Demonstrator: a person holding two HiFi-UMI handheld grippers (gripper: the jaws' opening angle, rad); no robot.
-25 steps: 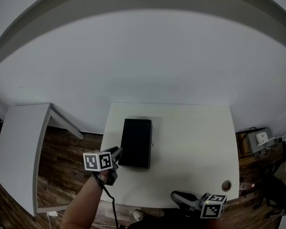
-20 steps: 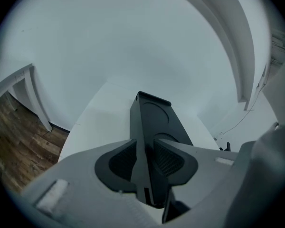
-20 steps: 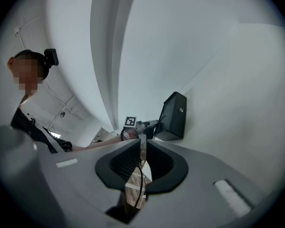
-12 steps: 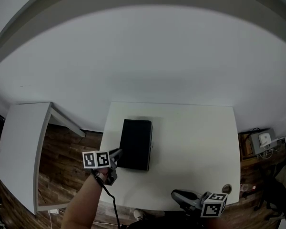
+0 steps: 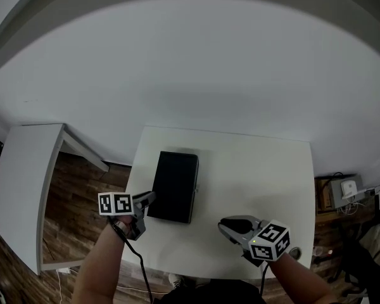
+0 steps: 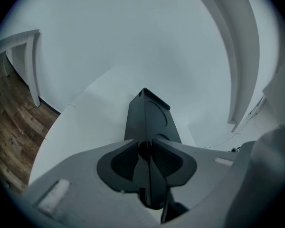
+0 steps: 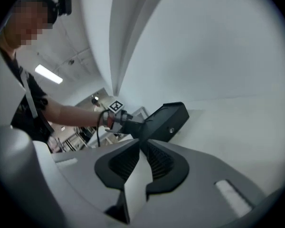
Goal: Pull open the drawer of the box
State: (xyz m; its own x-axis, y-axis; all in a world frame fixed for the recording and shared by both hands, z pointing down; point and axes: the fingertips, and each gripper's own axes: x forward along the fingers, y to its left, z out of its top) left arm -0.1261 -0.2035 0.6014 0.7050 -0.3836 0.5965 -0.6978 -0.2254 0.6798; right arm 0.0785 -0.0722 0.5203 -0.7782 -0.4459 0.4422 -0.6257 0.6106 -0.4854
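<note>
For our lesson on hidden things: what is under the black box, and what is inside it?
The black box lies flat on the white table. Its inside is hidden: it is closed.

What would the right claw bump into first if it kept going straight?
Probably the black box, near its small knob; only bare table lies between. The right claw is opening, with nothing in it.

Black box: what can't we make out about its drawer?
- Head view: black box too small, top only; no drawer seam legible.
- Left gripper view: left gripper, jaws closing round the box's edge, covers its near end.
- Right gripper view: round mark on its side too small to identify.
</note>
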